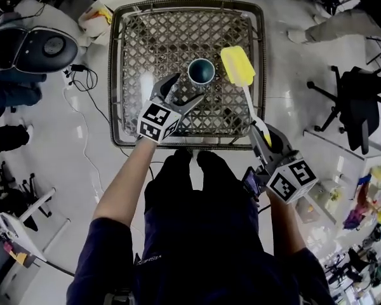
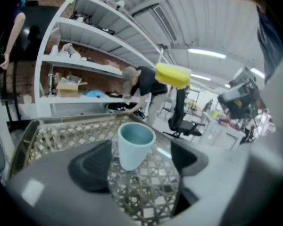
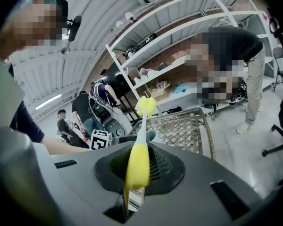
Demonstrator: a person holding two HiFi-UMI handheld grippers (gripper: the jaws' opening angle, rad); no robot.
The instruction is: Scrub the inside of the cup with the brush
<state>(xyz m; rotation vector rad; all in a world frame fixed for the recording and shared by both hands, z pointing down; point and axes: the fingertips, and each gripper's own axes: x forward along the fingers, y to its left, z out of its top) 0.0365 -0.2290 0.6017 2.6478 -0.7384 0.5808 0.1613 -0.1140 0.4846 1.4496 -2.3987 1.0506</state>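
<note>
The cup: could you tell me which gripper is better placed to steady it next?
Probably the left gripper: its open jaws face the cup close ahead, while the right gripper is shut on the brush.

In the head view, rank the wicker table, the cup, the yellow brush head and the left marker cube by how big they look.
1. Wicker table, by far.
2 and 3. Left marker cube and yellow brush head look about alike; the cube is nearer the camera, so unranked.
4. Cup.
</note>
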